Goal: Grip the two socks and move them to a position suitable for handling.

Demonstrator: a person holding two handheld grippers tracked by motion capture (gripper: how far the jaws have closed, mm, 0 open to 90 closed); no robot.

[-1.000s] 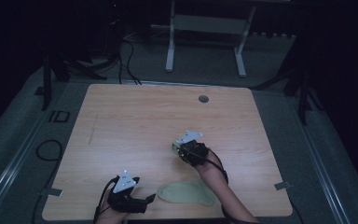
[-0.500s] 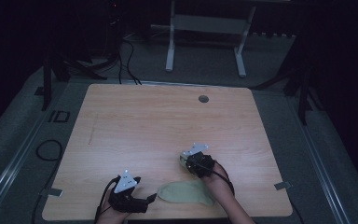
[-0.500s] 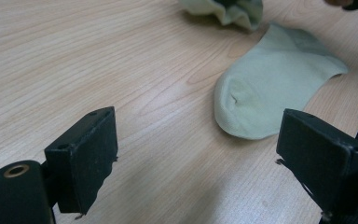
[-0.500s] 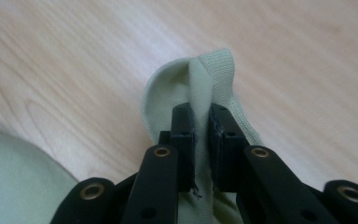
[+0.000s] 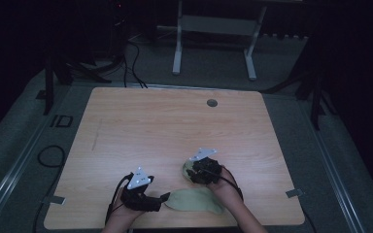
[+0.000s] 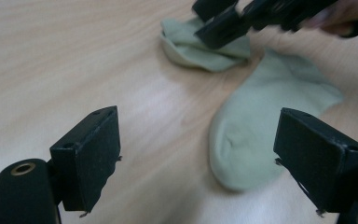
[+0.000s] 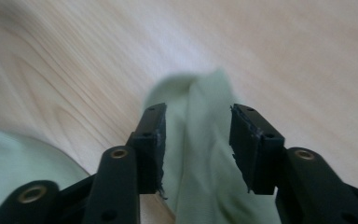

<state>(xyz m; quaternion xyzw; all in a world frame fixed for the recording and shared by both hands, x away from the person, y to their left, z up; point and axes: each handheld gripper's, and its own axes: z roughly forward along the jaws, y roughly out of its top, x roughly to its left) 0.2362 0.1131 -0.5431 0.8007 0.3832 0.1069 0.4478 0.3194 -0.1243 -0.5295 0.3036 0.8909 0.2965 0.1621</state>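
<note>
From the high view, your right gripper (image 5: 194, 171) sits over a crumpled pale green sock (image 5: 188, 171) near the front of the wooden worktop (image 5: 175, 126). A second, flat sock (image 5: 194, 201) lies just in front of it, close to the front edge. Your left gripper (image 5: 162, 199) points sideways at the flat sock's tip, just beside it.

In the left gripper view, your left fingers (image 6: 93, 154) stand wide with nothing between them. The flat sock (image 6: 265, 135) lies ahead on the worktop, its rounded end nearest you. Beyond it, the crumpled sock (image 6: 191, 46) lies under your right gripper (image 6: 223, 25).

In the right gripper view, your right fingers (image 7: 151, 140) have just been opening. The crumpled sock (image 7: 200, 154) runs between them, and the pads stand clear of the cloth on both sides. The flat sock (image 7: 14, 163) shows at the lower left.
</note>
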